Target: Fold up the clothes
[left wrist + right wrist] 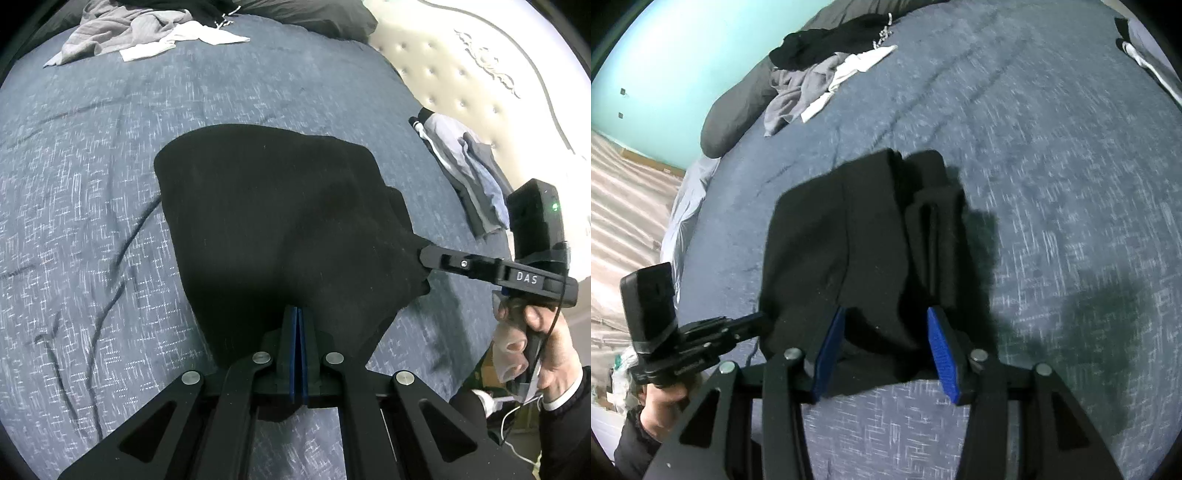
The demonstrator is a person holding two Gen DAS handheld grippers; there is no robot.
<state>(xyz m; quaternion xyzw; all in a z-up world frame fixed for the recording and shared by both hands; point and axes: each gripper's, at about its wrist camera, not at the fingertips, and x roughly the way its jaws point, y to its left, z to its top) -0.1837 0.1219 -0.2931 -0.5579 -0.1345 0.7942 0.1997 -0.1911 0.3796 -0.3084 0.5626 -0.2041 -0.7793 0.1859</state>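
A black garment (266, 206), partly folded, lies on the blue patterned bedspread (92, 166). In the left wrist view my left gripper (298, 314) has its blue pads pressed together on the garment's near edge. The right gripper (424, 254), held by a hand, reaches the garment's right corner. In the right wrist view the right gripper (886, 314) stands open, its blue pads (940, 343) apart with a fold of the black garment (820, 236) lying loose between them. The left gripper (759, 319) meets the cloth's left edge there.
A heap of grey, white and black clothes (129, 33) lies at the far end of the bed beside a dark pillow (731, 110). A folded stack (465, 166) sits by the cream tufted headboard (480, 74). The bed's edge and floor (624, 206) are at left.
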